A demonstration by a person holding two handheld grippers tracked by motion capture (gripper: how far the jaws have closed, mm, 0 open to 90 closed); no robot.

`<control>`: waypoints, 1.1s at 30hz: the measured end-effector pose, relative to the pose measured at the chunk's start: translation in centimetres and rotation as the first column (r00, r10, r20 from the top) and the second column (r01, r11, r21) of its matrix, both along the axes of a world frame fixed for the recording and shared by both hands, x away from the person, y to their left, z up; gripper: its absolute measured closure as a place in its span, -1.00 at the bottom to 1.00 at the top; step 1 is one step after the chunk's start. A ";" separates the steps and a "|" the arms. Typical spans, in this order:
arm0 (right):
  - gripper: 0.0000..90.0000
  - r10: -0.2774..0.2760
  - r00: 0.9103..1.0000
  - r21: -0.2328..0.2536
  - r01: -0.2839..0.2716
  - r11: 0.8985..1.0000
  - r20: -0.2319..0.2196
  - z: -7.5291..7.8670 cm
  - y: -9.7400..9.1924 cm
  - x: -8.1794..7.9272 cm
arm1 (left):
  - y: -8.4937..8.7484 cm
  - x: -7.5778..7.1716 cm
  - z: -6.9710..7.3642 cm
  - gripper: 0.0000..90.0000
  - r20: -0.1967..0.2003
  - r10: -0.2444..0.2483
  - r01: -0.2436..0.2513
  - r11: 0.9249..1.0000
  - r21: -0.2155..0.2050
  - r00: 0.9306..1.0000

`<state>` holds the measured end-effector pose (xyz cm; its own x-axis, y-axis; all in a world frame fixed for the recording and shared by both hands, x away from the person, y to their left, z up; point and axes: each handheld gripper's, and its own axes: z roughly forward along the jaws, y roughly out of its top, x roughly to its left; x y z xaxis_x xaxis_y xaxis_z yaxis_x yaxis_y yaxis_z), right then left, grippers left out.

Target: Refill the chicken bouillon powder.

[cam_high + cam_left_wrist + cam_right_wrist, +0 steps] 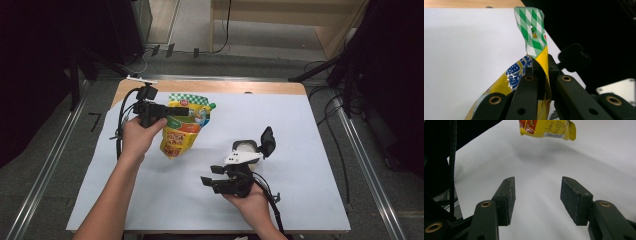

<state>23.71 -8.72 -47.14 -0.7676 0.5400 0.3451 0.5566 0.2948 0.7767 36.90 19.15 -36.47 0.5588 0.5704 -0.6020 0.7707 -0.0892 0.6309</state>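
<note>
A yellow snack pouch (181, 138) with a green-and-white checked top hangs above the table at the left. My left gripper (187, 111) is shut on its upper part and reaches in from the left. In the left gripper view the black jaws (541, 68) pinch the pouch (534, 32) just under its crumpled checked strip. My right gripper (209, 175) is low near the front centre, open, with nothing between its jaws. Seen from the right gripper view, the right gripper (537, 182) has bare white sheet between its pads (571, 195). The pouch's bottom edge (547, 128) hangs farther off, a shadow beneath it.
A white sheet (280, 125) covers most of the wooden table (225, 86). Cables trail from both grippers over the front and left edges. Metal rails (367, 165) run along the floor on each side, and dark stands are behind.
</note>
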 end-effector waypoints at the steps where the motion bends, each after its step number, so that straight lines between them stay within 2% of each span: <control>1: 0.05 -0.002 1.000 -0.001 0.002 1.000 0.002 0.0 -0.1 0.0 | 0.1 0.2 -0.2 1.00 0.003 0.003 -0.003 1.000 0.008 1.000; 10: 0.05 -0.021 1.000 -0.004 0.020 1.000 -0.002 0.0 -0.6 -0.2 | 0.3 1.8 -1.7 1.00 0.005 0.031 -0.031 0.999 -0.007 0.999; 13: 0.05 -0.026 1.000 -0.005 0.026 1.000 -0.006 0.0 -0.7 -0.2 | 0.2 2.1 -2.3 1.00 0.012 0.031 -0.031 1.000 0.006 0.999; 15: 0.05 -0.026 1.000 -0.005 0.026 1.000 -0.006 0.0 -0.8 -0.1 | 0.3 2.0 -2.6 1.00 0.021 0.026 -0.026 1.000 -0.017 0.999; 18: 0.05 -0.029 1.000 -0.002 0.029 1.000 -0.003 0.1 -0.9 0.0 | 0.7 1.8 -2.8 1.00 0.005 0.022 -0.021 0.999 -0.038 1.000; 25: 0.05 -0.035 0.999 0.001 0.036 0.999 -0.001 0.2 -1.1 0.2 | 1.5 1.1 -2.9 0.98 -0.003 0.019 -0.019 0.999 -0.045 1.000; 29: 0.05 -0.034 0.999 0.002 0.034 0.999 0.001 0.3 -1.0 0.3 | 1.9 0.6 -2.9 0.96 0.013 0.020 -0.020 1.000 -0.021 1.000; 33: 0.05 -0.031 0.999 0.019 0.031 0.999 0.007 0.6 -1.1 0.4 | 2.3 0.1 -2.9 0.94 0.012 0.031 -0.031 1.000 0.003 0.999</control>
<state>24.13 -9.77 -46.55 -0.7533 0.5570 0.3497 0.5593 0.2629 0.7862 37.04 21.41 -39.34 0.5480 0.5895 -0.5934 0.7657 -0.0680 0.6396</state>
